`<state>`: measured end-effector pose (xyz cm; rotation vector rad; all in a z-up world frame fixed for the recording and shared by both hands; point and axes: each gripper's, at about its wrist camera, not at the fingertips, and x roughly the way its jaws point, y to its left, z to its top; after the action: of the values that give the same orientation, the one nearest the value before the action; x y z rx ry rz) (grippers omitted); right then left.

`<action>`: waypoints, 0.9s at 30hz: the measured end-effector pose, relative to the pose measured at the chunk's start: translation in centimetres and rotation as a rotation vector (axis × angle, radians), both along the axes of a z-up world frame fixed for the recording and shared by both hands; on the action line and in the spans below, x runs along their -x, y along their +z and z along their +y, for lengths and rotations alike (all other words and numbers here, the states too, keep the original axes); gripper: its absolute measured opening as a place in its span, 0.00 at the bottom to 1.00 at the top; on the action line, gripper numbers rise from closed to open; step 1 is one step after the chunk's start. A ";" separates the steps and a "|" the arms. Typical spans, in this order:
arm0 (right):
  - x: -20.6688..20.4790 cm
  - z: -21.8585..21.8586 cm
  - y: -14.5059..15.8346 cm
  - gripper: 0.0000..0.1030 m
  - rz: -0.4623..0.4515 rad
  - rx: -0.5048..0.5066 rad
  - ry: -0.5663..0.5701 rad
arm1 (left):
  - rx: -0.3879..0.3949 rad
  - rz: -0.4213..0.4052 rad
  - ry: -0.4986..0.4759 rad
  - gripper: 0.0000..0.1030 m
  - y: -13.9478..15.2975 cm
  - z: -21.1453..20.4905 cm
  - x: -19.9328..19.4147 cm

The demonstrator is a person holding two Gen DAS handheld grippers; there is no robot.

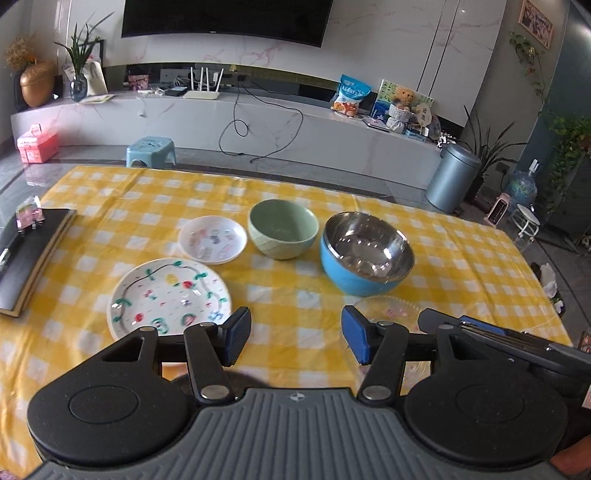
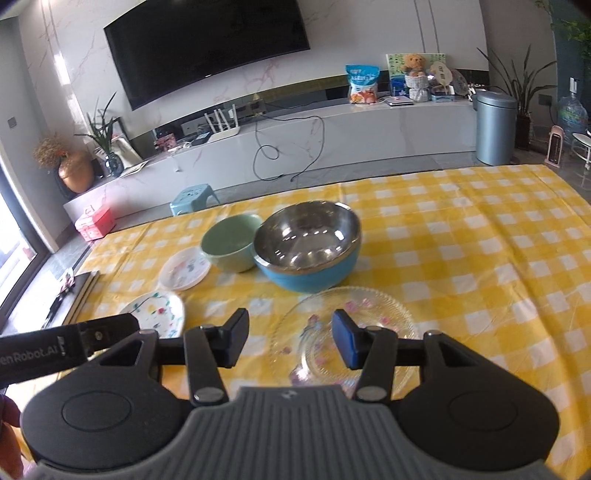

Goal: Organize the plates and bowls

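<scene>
The glass plate (image 2: 341, 332) lies flat on the counter (image 2: 480, 258), directly beneath and ahead of the right gripper (image 2: 290, 341), whose fingers are spread and empty. The left gripper (image 1: 295, 338), likewise released, sits farther off, beside it.

A yellow-and-white checked tablecloth (image 1: 295, 192) covers the table. Taking the wall-mounted television (image 1: 225, 18) as landmark: below it runs a long white marble console (image 1: 258, 114), with a white router (image 1: 201, 92) right under the screen and a black cable (image 1: 258, 125) trailing down the console's front. Far left of the television stand a gold vase (image 1: 37, 86) and a potted plant (image 1: 79, 66); lower left, a pink box (image 1: 37, 142). Below it sits a blue stool (image 1: 150, 149). To its right are a blue snack bag (image 1: 352, 94), a teddy bear (image 1: 402, 98) and a grey bin (image 1: 452, 177).
</scene>
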<state>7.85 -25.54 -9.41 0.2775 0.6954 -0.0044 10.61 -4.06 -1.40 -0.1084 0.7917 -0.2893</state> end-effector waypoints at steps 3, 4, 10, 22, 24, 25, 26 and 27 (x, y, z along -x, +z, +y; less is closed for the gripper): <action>-1.8 -1.5 -0.1 0.48 0.004 -0.003 -0.028 | 0.021 0.006 -0.016 0.63 0.0 -1.1 -2.1; -2.5 -1.9 -0.2 0.48 0.004 -0.004 -0.039 | 0.026 0.012 -0.018 0.63 -0.1 -1.4 -2.8; -6.6 -3.8 -0.6 0.48 0.012 -0.009 -0.089 | 0.066 0.057 -0.029 0.63 -1.0 -3.4 -7.5; -13.0 -5.7 -4.2 0.37 0.125 -0.042 -0.160 | -0.020 0.142 -0.022 0.59 -5.1 -7.0 -13.1; -13.3 -5.6 -4.7 0.36 0.136 -0.048 -0.163 | -0.036 0.148 -0.019 0.56 -5.5 -7.4 -13.5; -13.4 -5.6 -4.8 0.34 0.141 -0.050 -0.163 | -0.046 0.154 -0.019 0.54 -5.6 -7.7 -13.8; -13.7 -5.7 -5.1 0.33 0.146 -0.056 -0.164 | -0.051 0.158 -0.018 0.52 -5.8 -7.8 -14.0; -13.9 -5.8 -5.2 0.33 0.150 -0.059 -0.163 | -0.055 0.162 -0.016 0.51 -6.0 -7.9 -14.1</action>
<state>21.70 -31.31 -14.63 0.3929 0.8208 -0.1619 24.74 -11.99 -7.39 -0.0744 0.9605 -0.2765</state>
